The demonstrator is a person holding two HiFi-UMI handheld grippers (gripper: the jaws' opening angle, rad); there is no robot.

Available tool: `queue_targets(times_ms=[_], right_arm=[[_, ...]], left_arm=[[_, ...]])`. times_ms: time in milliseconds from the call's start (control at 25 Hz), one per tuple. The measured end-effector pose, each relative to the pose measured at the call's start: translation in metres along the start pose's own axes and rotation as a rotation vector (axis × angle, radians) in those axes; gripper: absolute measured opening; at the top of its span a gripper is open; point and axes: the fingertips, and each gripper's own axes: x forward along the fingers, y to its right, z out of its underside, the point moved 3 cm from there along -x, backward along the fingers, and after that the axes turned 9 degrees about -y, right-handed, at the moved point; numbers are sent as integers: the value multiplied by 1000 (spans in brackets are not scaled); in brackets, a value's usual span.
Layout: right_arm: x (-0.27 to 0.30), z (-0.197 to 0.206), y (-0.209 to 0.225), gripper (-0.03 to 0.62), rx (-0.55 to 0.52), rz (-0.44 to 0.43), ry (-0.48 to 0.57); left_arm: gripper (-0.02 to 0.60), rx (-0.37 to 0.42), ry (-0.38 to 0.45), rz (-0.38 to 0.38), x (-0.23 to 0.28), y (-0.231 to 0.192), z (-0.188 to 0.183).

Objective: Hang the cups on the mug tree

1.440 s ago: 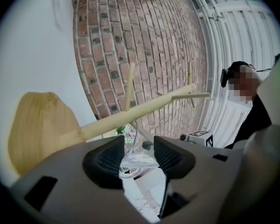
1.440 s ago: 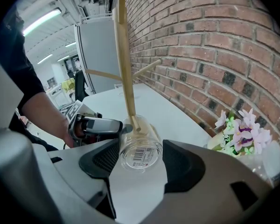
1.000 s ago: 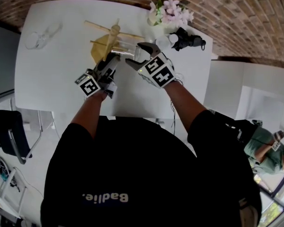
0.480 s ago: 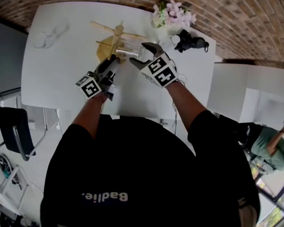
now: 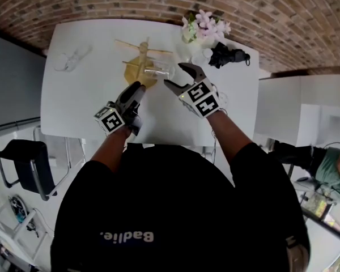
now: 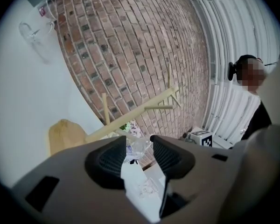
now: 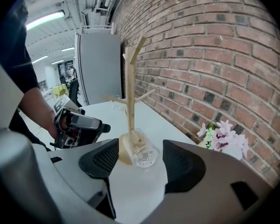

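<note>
Nearest, the left hand-held gripper (image 5: 135,90) hovers over the white counter (image 5: 85,103), its jaws slightly apart and empty. Just right of it, the right hand-held gripper (image 5: 177,75) stands wide open, also empty. Beyond them a clear cup (image 5: 157,71) lies on its side at the foot of the mug tree (image 5: 143,58). A second clear cup (image 5: 72,58) lies far left, and flowers (image 5: 204,24) stand far right.

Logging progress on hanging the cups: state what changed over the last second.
The left tool and right tool both drew back from the mug tree toward the person, jaws apart and empty. The clear cup stayed on its side by the tree's base.
</note>
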Motion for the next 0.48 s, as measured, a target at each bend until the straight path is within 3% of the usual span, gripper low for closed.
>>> queue_targets(times_ms=[480], right_arm=[[-62, 29, -67, 297, 192, -75, 87]], left_arm=[[123, 208, -239, 73, -39, 80, -2]])
